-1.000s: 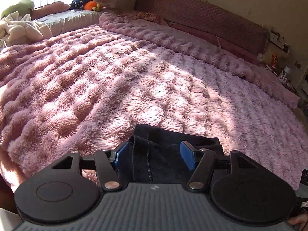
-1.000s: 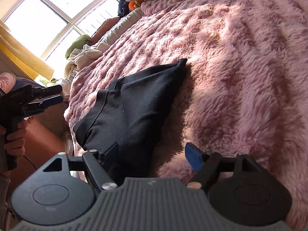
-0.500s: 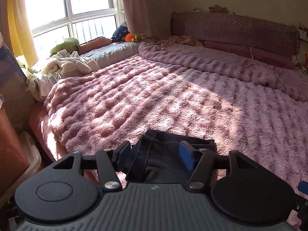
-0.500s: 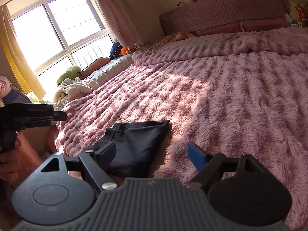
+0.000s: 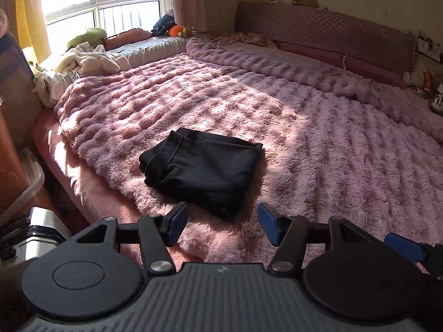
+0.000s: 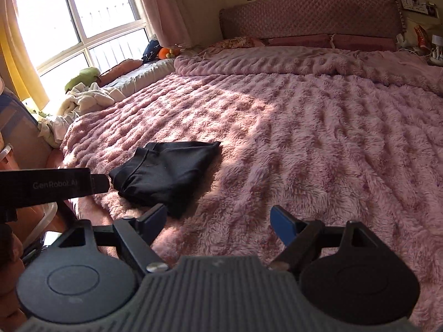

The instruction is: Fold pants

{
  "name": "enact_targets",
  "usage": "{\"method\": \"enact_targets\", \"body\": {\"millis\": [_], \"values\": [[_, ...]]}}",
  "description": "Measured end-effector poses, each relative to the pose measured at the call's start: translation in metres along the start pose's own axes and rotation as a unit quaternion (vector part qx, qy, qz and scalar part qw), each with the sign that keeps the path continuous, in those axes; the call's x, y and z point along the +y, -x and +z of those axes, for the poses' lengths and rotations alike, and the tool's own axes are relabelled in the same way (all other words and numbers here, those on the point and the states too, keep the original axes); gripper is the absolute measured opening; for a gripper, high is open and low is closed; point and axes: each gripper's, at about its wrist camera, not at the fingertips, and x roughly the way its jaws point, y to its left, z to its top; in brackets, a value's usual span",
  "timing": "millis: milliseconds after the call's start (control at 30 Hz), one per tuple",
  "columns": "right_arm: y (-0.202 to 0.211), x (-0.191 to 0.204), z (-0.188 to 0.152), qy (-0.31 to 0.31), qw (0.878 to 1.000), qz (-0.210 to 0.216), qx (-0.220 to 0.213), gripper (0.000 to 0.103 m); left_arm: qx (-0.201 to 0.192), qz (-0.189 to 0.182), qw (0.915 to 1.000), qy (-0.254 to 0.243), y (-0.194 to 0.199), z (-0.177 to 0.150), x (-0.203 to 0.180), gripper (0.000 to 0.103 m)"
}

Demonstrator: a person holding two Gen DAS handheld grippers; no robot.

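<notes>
The black pants (image 5: pixel 202 170) lie folded in a compact rectangle on the pink fluffy blanket (image 5: pixel 318 144), close to the bed's near left corner. The waistband faces left. My left gripper (image 5: pixel 223 221) hangs open just short of the pants' near edge, with nothing between its blue pads. The right wrist view shows the pants (image 6: pixel 166 171) ahead and to the left. My right gripper (image 6: pixel 218 218) is wide open over bare blanket and holds nothing. The left gripper's body (image 6: pixel 49 186) juts in from the left beside the pants.
A headboard (image 6: pixel 310 16) and a rumpled quilt (image 6: pixel 304 58) cross the far end. White clothes (image 5: pixel 88 61) and cushions pile along the window bench at the left. A plastic bin (image 5: pixel 30 185) and a white box (image 5: pixel 41 229) stand on the floor by the bed's corner.
Both grippers have drawn back and risen from the pants. The pants, earlier between the left gripper's fingers, now lie free ahead of them. The right jaws have spread slightly.
</notes>
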Motion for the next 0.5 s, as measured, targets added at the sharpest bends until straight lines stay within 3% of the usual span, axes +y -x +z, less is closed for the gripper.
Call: {"method": "enact_targets", "body": {"millis": [300,500], "values": [[-0.005,0.012,-0.022,0.016,0.999,-0.003,0.042,0.079,0.022,0.027,0.9994,-0.002,-0.003,-0.036,-0.007,0.07],[-0.006,0.022,-0.031,0.042,0.998,-0.016,0.05,0.078,0.035,0.015,0.9993,0.001,-0.004,-0.048,-0.01,0.072]]}}
